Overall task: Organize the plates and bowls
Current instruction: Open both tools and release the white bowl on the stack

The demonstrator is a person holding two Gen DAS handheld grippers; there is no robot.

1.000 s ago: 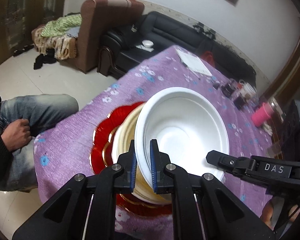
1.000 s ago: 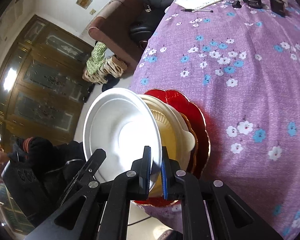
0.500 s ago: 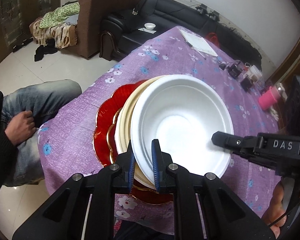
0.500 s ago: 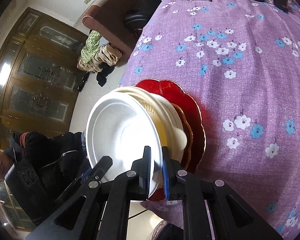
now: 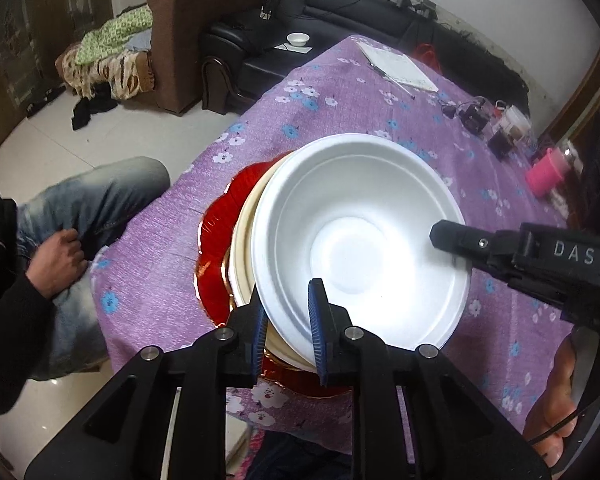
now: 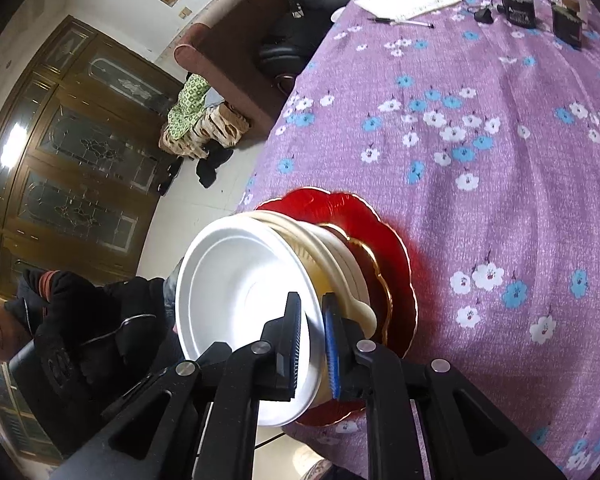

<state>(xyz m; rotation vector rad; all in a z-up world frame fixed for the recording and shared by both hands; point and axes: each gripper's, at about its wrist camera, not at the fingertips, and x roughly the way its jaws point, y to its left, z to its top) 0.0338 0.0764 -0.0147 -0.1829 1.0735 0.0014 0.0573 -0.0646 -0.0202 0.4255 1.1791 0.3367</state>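
While both jaws open around one white bowl (image 5: pixel 360 236) | one cream bowl (image 6: pixel 340 248) | red plate (image 6: pixel 384 232)

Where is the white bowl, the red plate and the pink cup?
white bowl (image 5: pixel 356 240): left wrist view, inside bottom.
red plate (image 6: pixel 396 264): right wrist view, scalloped rim.
pink cup (image 5: pixel 546 174): left wrist view, its side.
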